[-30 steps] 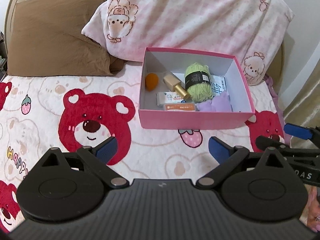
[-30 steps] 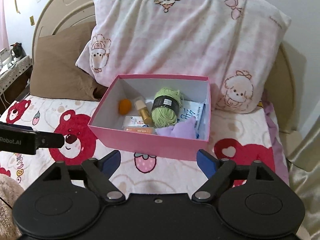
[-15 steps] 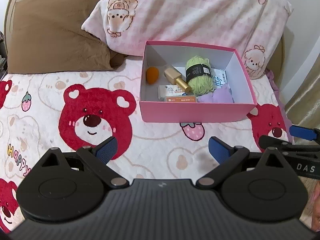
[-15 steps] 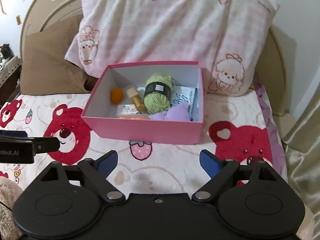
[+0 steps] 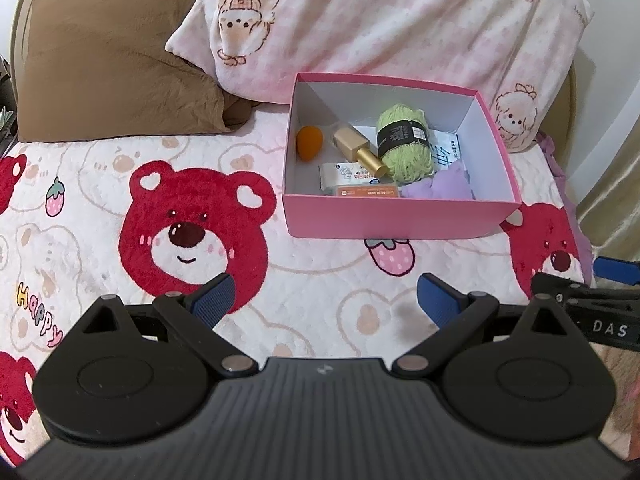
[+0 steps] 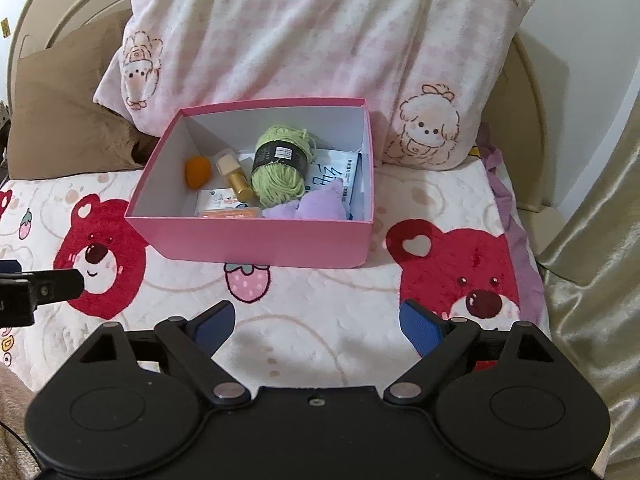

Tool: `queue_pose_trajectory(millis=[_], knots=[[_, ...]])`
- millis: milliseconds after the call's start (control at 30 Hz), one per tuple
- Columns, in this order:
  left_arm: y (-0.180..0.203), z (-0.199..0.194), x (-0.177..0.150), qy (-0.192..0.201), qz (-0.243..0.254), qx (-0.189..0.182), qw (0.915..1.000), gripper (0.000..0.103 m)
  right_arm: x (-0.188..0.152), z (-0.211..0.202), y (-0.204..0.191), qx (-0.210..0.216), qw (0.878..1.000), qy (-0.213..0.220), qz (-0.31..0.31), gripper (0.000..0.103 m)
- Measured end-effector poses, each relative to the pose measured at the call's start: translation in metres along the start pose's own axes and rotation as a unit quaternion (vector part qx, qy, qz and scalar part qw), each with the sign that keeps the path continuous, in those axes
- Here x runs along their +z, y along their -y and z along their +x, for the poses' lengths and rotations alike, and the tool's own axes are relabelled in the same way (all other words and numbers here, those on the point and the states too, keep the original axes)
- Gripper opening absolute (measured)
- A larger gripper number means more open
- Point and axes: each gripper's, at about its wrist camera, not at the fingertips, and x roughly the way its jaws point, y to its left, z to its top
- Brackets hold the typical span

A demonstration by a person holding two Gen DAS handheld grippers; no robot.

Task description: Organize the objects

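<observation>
The pink box point(image 5: 400, 216) sits on the bed point(image 5: 320, 280), on the bear-print blanket, with its far wall close against the pink patterned pillow point(image 5: 400, 20); a brown pillow point(image 5: 112, 68) lies to its left. The box is open and no lid is in view. Inside it are an orange egg-shaped sponge point(image 5: 309, 142) at the left, a gold bottle point(image 5: 358, 151) lying on its side, a skein of green yarn point(image 5: 406, 142) with a black band, a white packet point(image 5: 344, 174), a flat orange item point(image 5: 366, 192) against the near wall, a lilac soft item point(image 5: 440, 186) at the near right, and a printed white pack point(image 6: 340, 176) under the yarn. The left tongs point(image 5: 324, 300) are spread wide and hold nothing; they hover over the blanket on the near side of the box, well apart from it. The right tongs point(image 6: 316, 322) are likewise spread wide and empty, in front of the box's near wall. No loose item is visible on the blanket around the box, so the collecting step appears complete or nearly so; this is a judgement from what the two views cover. If a further step is required, it would call for locating any remaining item or a lid outside the present field of view, or straightening the contents. Reaching into the box calls for clearing the near wall, and the soft bedding may let the box shift if pushed.
</observation>
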Motion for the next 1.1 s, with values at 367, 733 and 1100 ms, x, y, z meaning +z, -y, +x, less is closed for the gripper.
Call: queue_pose_trajectory(millis=[367,733,1100], knots=[[-0.0029,0.0079,-0.002,-0.017,-0.001,0.017,0.9997,0.099,0.0018,-0.0052,0.0019,-0.01,1.0,-0.004,0.003,0.092],[-0.0031,0.0086,-0.0016,-0.025,-0.003,0.021,0.9995,0.099,0.0014,-0.006,0.003,-0.019,1.0,-0.008,0.001,0.092],[-0.0021,0.0076,-0.0016,-0.026,-0.004,0.023,0.9994,0.099,0.0021,-0.0078,0.0024,-0.023,1.0,-0.009,-0.003,0.092]])
